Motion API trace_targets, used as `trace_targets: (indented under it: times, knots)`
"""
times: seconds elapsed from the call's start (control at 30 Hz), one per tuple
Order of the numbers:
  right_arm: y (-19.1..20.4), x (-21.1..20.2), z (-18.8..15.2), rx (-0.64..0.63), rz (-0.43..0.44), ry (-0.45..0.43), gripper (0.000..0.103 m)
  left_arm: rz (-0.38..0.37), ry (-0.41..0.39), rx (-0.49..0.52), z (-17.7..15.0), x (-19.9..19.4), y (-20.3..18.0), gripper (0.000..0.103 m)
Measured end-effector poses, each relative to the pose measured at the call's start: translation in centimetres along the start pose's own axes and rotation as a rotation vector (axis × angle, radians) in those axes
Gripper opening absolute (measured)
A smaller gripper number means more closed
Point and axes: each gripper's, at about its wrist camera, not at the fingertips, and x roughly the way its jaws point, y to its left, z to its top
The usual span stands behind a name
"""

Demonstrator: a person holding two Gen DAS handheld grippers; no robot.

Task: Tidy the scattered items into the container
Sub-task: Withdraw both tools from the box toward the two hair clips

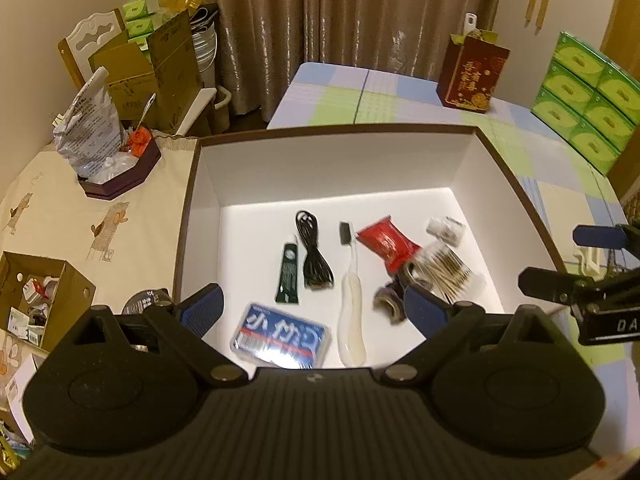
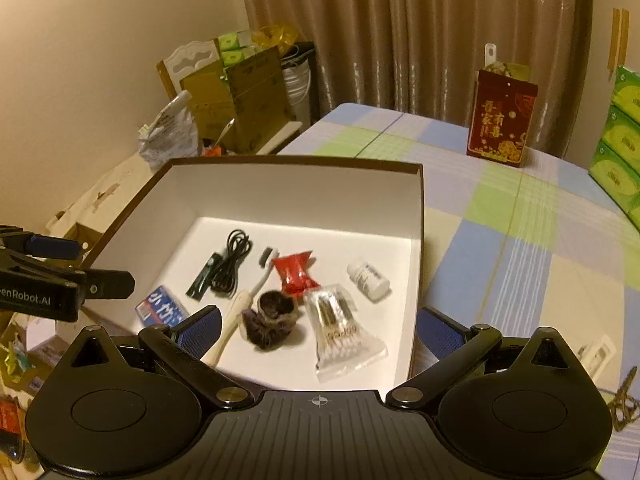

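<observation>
Behind the white box (image 1: 332, 168), brown curtains (image 1: 360, 20) hang past the checked counter (image 1: 400, 96); both hand-held grippers, left (image 1: 316, 304) and right (image 2: 318, 326), gape empty. Blur muddies the dark scrunchie (image 2: 272, 316).

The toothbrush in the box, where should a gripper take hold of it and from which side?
Probably the thick cream handle of the toothbrush, from straight above with the jaws across its width. It lies flat on the box floor; the handle is the widest part. The scrunchie sits close beside it, so grip toward the handle's near end.
</observation>
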Motion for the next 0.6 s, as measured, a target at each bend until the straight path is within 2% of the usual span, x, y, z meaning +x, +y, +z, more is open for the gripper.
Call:
trace_targets:
  times: [0.6]
  knots:
    - [0.4,-3.7,-4.2,-0.042,0.037,0.028,0.101,0.005,0.015,0.016,-4.6,-3.5,-3.9,0.095]
